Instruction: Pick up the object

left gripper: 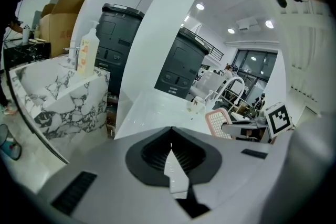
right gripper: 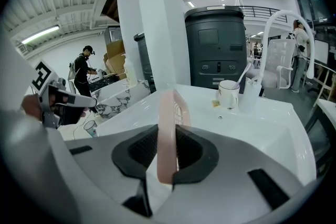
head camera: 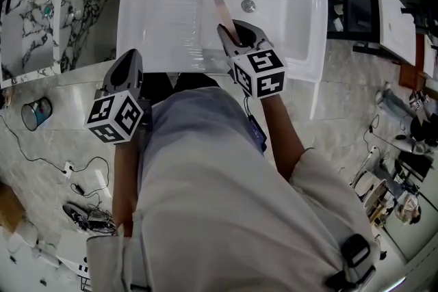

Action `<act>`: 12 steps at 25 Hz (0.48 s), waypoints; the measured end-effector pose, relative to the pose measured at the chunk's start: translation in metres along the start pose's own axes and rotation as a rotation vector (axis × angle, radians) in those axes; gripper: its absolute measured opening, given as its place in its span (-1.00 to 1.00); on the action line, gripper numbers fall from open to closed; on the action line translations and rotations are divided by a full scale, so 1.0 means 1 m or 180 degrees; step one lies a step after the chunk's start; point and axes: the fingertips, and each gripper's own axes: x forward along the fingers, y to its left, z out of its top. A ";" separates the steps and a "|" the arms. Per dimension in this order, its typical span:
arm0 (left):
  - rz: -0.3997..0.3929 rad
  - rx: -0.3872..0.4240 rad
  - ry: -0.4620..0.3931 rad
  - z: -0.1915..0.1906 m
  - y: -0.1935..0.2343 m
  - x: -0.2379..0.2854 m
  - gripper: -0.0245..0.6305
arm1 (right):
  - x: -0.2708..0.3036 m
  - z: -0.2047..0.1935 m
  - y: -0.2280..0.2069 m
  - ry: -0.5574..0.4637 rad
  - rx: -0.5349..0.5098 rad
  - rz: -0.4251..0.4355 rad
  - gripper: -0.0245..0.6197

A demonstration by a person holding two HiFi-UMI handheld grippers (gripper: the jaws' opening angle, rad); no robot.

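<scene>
A flat pink piece with a grid of holes (head camera: 224, 11) stands on edge above the white sink basin (head camera: 164, 10). My right gripper (head camera: 233, 35) is shut on its lower end. In the right gripper view the pink piece (right gripper: 167, 128) rises edge-on between the two dark pads, and my right gripper (right gripper: 168, 139) is clamped on it. The left gripper view shows the same pink piece (left gripper: 217, 122) from the side. My left gripper (head camera: 129, 59) hangs at the basin's near left corner, apart from the piece. There my left gripper (left gripper: 170, 132) has its tips together and holds nothing.
A drain (head camera: 248, 5) lies just beyond the pink piece. A white mug (right gripper: 229, 93) and a curved white faucet (right gripper: 278, 26) stand at the sink's back. A marble counter (left gripper: 63, 94) with a bottle (left gripper: 86, 51) is at the left. A blue cup (head camera: 35, 113) and cables (head camera: 85, 212) lie on the floor.
</scene>
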 end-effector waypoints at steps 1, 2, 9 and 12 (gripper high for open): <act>-0.0001 -0.0004 0.0001 0.000 0.001 0.000 -0.92 | 0.000 0.000 0.000 0.0008 -0.0001 0.0000 -0.68; -0.0003 -0.0014 0.0008 0.001 0.001 0.001 -0.93 | 0.000 0.000 0.000 0.0015 -0.0005 -0.0001 -0.68; 0.0015 -0.0057 0.0082 -0.004 0.006 0.001 -0.93 | 0.001 0.003 0.005 0.0035 -0.0040 0.0006 -0.68; 0.0016 -0.0085 0.0094 -0.006 0.007 0.001 -0.93 | 0.000 0.003 0.008 0.0052 -0.0061 0.0013 -0.68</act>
